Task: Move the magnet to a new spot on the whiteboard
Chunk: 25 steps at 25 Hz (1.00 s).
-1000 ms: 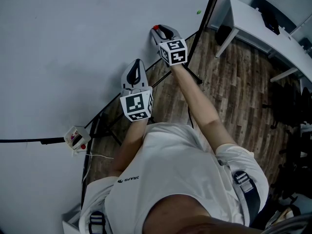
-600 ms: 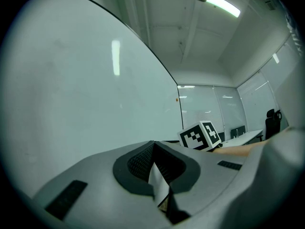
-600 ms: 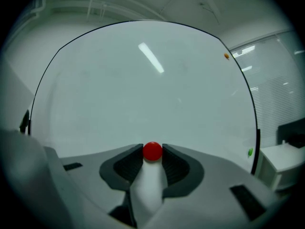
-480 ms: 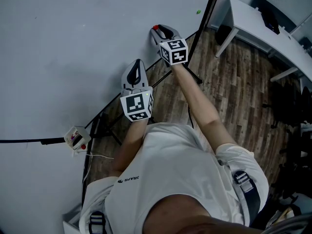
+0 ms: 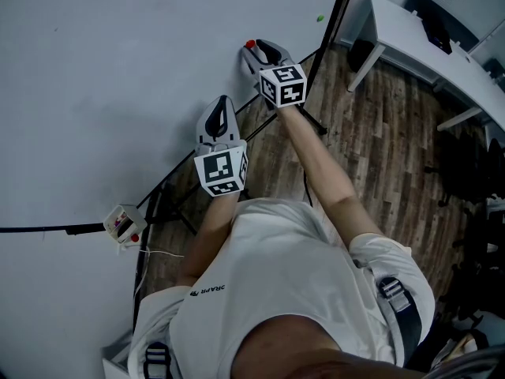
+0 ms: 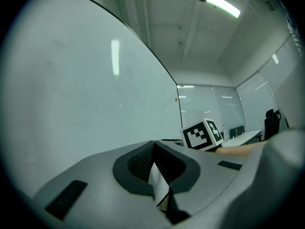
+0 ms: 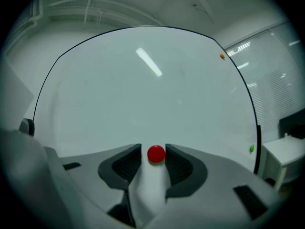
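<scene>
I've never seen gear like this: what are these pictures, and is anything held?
A person faces a whiteboard with a handheld two-jaw gripper in each hand. The head view looks down from their head; the other two look along each gripper's jaws. The right gripper is at a red magnet stuck on the board: its jaws have just been opening, and the magnet sits between them unclamped. The left gripper is shut and empty. The marker cubes belong to the grippers.
</scene>
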Motion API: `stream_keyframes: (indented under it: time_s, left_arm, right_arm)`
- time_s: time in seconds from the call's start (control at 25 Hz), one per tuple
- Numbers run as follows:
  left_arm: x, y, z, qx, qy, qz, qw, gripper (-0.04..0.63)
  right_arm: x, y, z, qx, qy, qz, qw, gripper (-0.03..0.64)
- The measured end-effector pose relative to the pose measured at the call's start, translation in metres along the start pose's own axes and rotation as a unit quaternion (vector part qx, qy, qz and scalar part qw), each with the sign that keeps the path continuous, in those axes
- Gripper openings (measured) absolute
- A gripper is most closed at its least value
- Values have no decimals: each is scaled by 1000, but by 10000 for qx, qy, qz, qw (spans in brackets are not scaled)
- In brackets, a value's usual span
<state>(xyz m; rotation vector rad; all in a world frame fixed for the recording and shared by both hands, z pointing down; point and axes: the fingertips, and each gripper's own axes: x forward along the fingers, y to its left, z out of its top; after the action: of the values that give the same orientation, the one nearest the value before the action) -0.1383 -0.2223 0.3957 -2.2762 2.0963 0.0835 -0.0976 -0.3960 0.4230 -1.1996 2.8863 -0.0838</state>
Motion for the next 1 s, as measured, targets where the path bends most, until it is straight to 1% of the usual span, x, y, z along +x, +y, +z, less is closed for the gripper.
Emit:
stream_keyframes:
  time_s: [0.24, 0.52, 1.0]
  left_arm:
    - [0, -1, -2, -1, -5, -28, 10000, 2]
    - [2, -7, 2, 17, -21, -75, 10000, 2]
    - [1, -13, 1, -10, -10, -126, 9999, 2]
  right_arm:
    - [-8, 1, -3, 37, -54, -50, 10000, 143]
    - [-20, 4, -1, -60, -102, -75, 9999, 67]
    - [-34, 3, 0, -41, -205, -233, 9995, 37]
